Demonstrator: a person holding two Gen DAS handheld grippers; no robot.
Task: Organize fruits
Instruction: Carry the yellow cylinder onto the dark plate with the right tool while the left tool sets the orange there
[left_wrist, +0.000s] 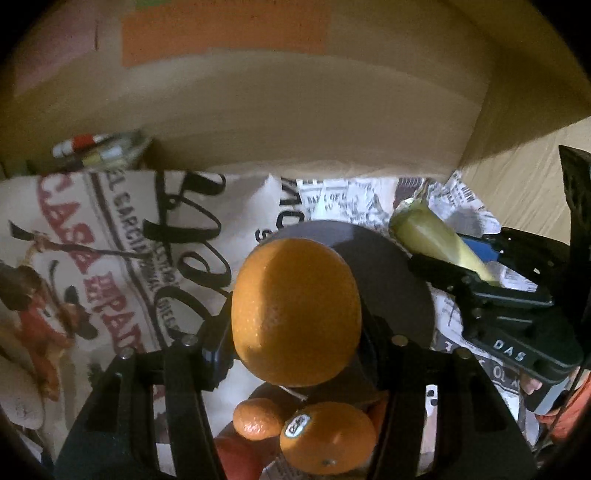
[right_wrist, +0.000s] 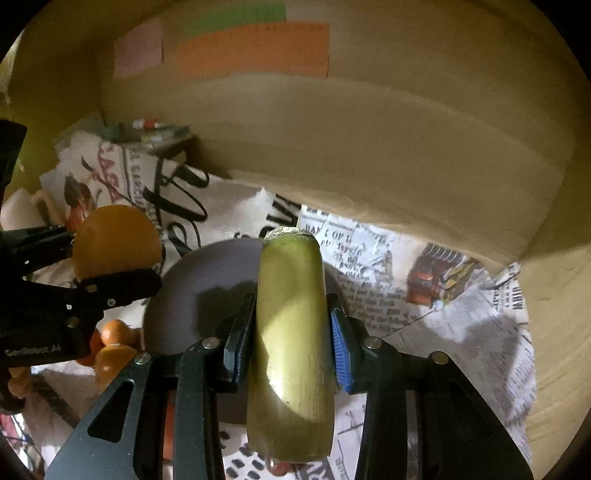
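My left gripper (left_wrist: 295, 332) is shut on a large orange (left_wrist: 295, 310) and holds it above a grey plate (left_wrist: 391, 273). Below it lie a small mandarin (left_wrist: 256, 419) and a stickered orange (left_wrist: 327, 437). My right gripper (right_wrist: 288, 347) is shut on a yellow-green banana (right_wrist: 291, 343), its cut stem pointing forward over the same grey plate (right_wrist: 207, 291). The left gripper with its orange (right_wrist: 116, 240) shows at the left in the right wrist view. The right gripper with the banana (left_wrist: 436, 240) shows at the right in the left wrist view.
Printed cloth (left_wrist: 110, 258) and newspaper (right_wrist: 443, 295) cover the surface. A tan cardboard wall (left_wrist: 295, 110) rises close behind. Small packets (left_wrist: 99, 147) lie at the back left. More small oranges (right_wrist: 114, 347) lie left of the plate.
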